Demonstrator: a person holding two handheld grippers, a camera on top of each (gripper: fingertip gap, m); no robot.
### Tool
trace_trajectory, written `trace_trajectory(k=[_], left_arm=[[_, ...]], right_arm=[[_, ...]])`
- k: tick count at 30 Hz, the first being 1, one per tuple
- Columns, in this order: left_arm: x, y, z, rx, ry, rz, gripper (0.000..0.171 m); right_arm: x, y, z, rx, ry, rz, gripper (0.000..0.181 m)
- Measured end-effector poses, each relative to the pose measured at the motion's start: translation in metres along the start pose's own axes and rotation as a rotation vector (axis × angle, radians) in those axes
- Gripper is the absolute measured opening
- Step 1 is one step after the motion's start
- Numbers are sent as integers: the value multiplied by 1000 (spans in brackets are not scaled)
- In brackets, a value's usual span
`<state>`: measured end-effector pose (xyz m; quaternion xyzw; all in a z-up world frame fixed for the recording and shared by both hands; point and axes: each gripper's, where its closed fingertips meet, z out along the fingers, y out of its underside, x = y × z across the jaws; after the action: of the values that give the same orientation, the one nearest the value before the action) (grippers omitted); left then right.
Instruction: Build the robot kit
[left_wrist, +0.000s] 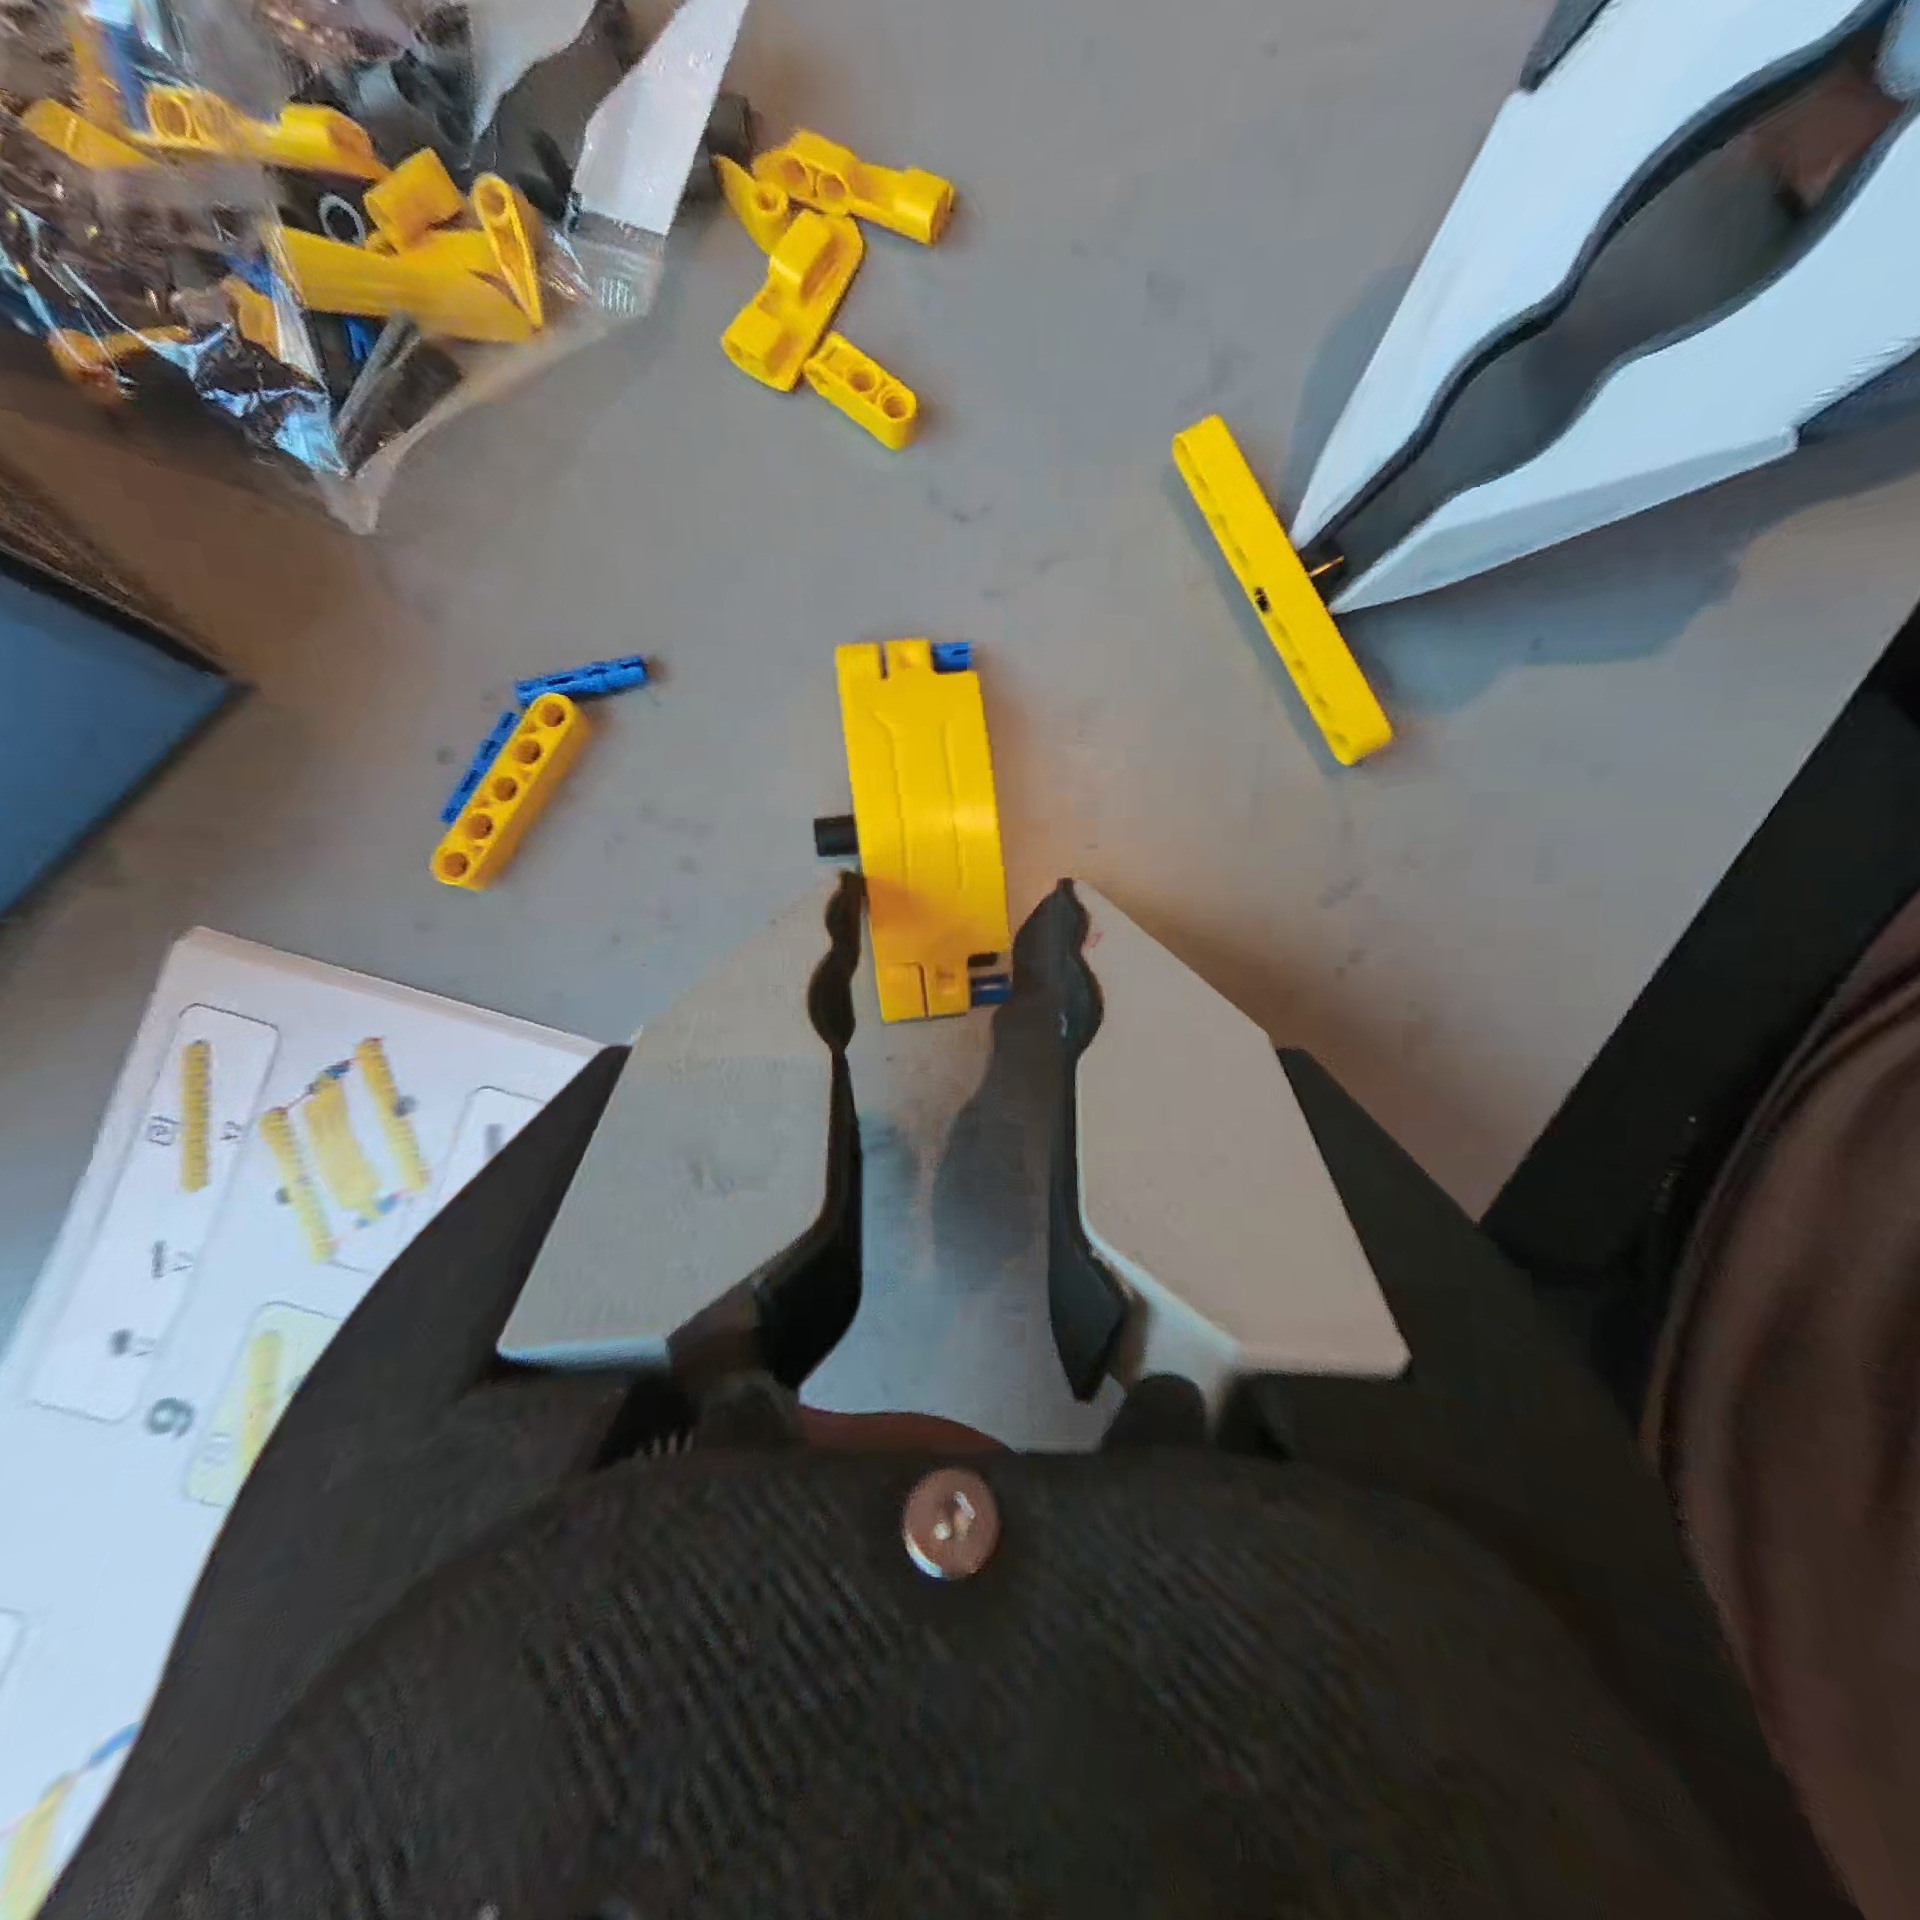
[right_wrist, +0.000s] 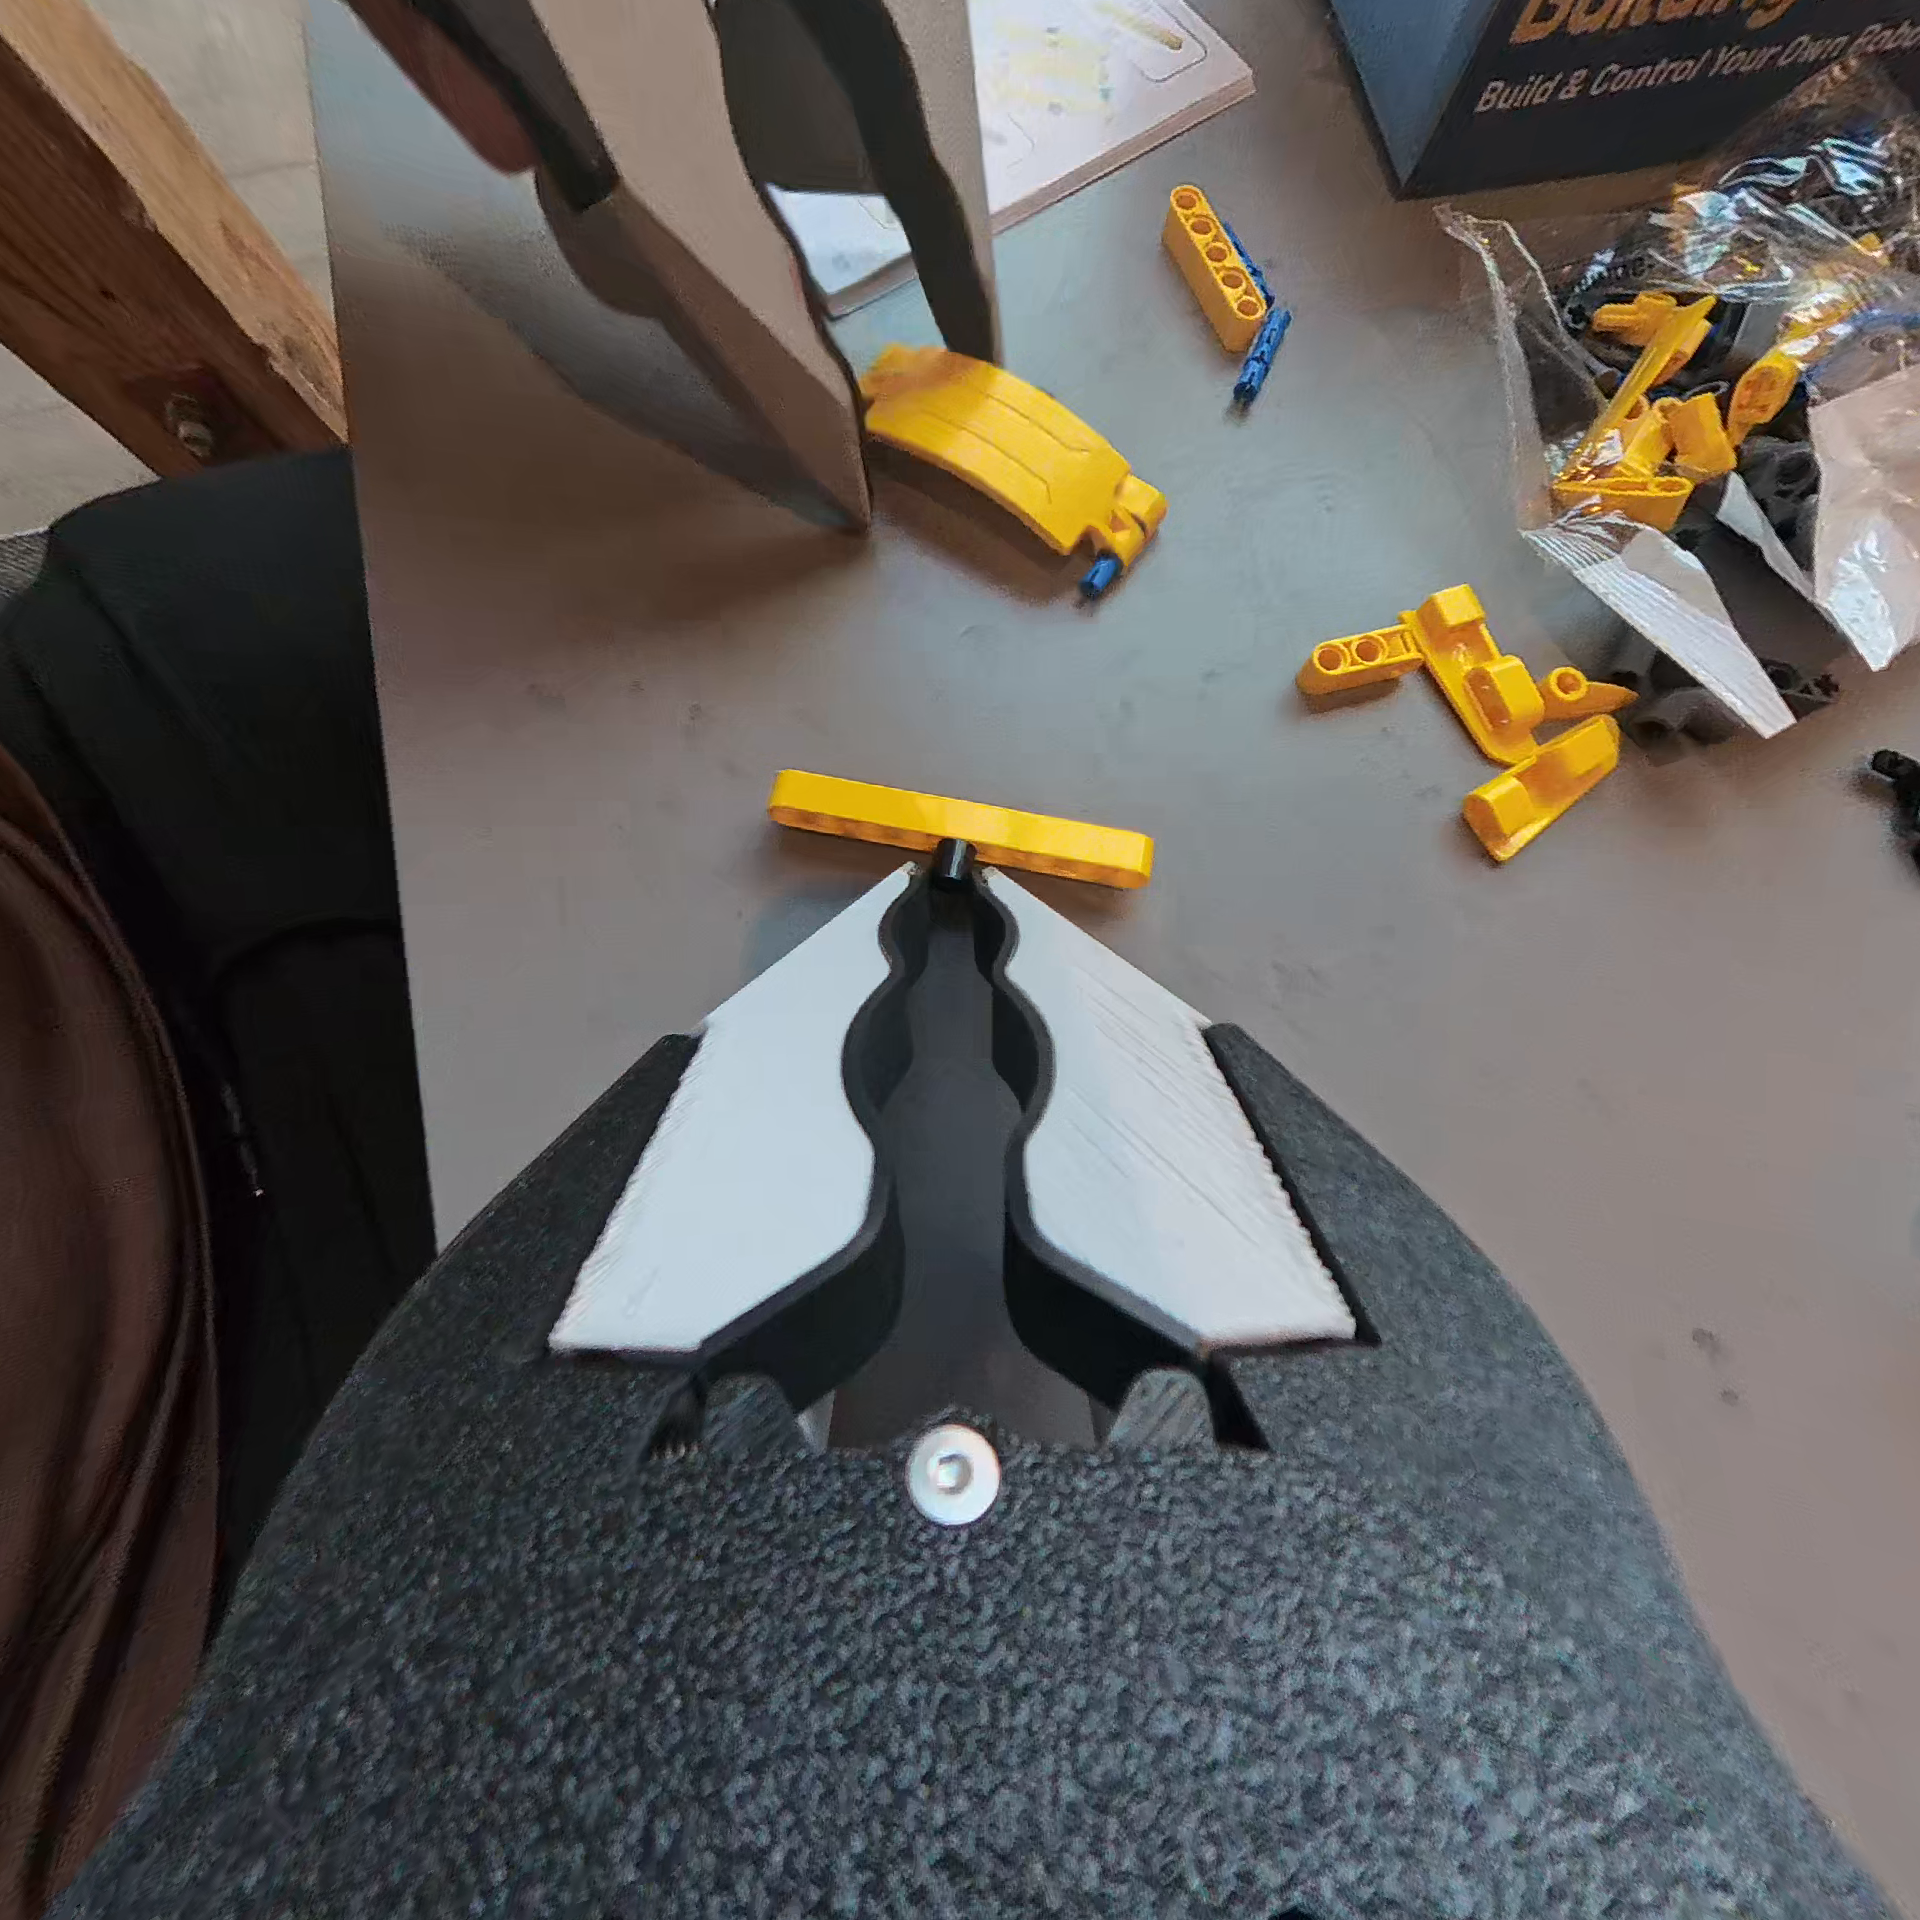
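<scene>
My left gripper (left_wrist: 956, 904) is open, its two fingers on either side of the near end of a yellow curved panel (left_wrist: 920, 831) that lies flat on the grey table (left_wrist: 1143, 987). The pads stand very close to the panel's edges. The panel carries blue pins at its ends and a black pin on its side. It also shows in the right wrist view (right_wrist: 997, 447), with the left gripper (right_wrist: 914, 426) over it. My right gripper (right_wrist: 948, 878) is shut on a small black pin (right_wrist: 948, 860) that sits in the side of a long yellow beam (right_wrist: 961, 826). The left wrist view shows that beam (left_wrist: 1278, 592) at the right gripper's tips (left_wrist: 1314, 566).
A torn clear bag of yellow and dark parts (left_wrist: 260, 229) (right_wrist: 1714, 416) lies at the back. Loose yellow connectors (left_wrist: 821, 270) (right_wrist: 1475, 696), a short yellow beam with blue pins (left_wrist: 509, 790) (right_wrist: 1216, 265), an instruction booklet (left_wrist: 208, 1195), a dark box (right_wrist: 1558, 94) and wooden framing (right_wrist: 135, 260) surround the work area. My right fingertips sit around 9 cm from my left ones.
</scene>
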<state>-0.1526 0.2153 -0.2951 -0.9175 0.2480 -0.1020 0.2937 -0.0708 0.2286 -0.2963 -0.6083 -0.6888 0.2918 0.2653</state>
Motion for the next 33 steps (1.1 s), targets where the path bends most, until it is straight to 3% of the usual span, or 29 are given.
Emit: trace_trajectory(k=[7, 11, 13, 16, 23, 33], left_arm=[[73, -6, -1, 27, 134, -2, 41], [41, -6, -8, 60, -17, -23, 56], [32, -13, -13, 108, -29, -10, 71], [31, -23, -10, 154, -6, 87, 79], [30, -19, 18, 64, 101, 211, 71], [38, -26, 25, 107, 223, 315, 72]], right_arm=[[4, 5, -9, 18, -27, -5, 7], [3, 3, -11, 35, -37, -63, 7], [4, 4, -10, 27, -35, -112, 7], [3, 5, -8, 16, -77, -159, 8], [5, -2, 1, 8, -141, -272, 8], [9, -7, 7, 16, -239, -261, 21]])
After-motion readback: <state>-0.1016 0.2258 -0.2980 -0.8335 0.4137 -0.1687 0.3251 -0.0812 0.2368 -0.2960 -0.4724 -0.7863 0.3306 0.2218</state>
